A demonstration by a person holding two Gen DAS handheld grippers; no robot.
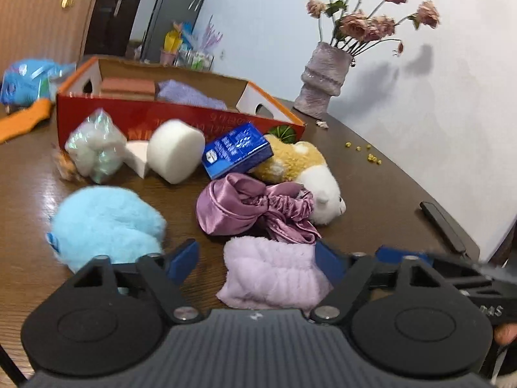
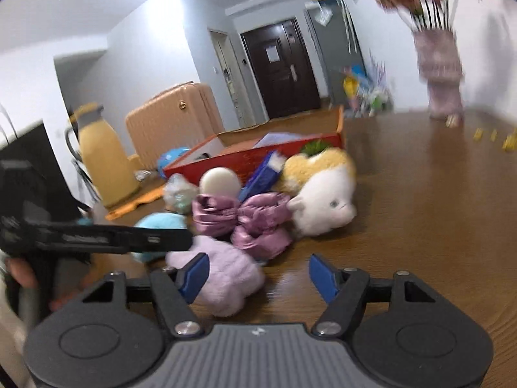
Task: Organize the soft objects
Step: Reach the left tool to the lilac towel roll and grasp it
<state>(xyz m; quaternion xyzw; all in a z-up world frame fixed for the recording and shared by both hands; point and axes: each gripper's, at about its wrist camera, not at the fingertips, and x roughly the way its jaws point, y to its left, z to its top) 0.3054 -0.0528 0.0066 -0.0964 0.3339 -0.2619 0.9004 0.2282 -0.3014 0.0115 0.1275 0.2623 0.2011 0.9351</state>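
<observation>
Soft objects lie scattered low and centre in both views on the brown table (image 1: pixel 371 174), in front of a red cardboard box (image 1: pixel 181 119) that sits in the upper left of the left wrist view. We note, in that view, a pale lilac fluffy cloth (image 1: pixel 274 274) at lower centre, lying between the spread blue fingertips of our left gripper (image 1: pixel 258 262); its jaws stand wide apart, the right pad just beside the cloth, though we cannot tell if it touches. To the left of the cloth sits a light blue fluffy puff (image 1: pixel 106 223). Above the cloth we see a mauve satin bonnet (image 1: pixel 252 210), crumpled, touching a yellow-and-white plush animal (image 1: pixel 303 174) at centre right. A blue carton (image 1: pixel 237 150) leans tilted against the plush. Left of it we log a white foam cylinder (image 1: pixel 176 150), a white wedge (image 1: pixel 139 158) and a clear bag of cotton balls (image 1: pixel 95 145). Inside the box we make out a folded pinkish cloth (image 1: pixel 129 87) and a lavender towel (image 1: pixel 190 95). A vase of dried pink flowers (image 1: pixel 323 77) stands at upper right. In the right wrist view, which is blurred, our right gripper (image 2: pixel 258 274) hangs over the table at lower centre with jaws apart, nothing between them; the lilac cloth is just beside its left fingertip (image 2: pixel 194 274).
</observation>
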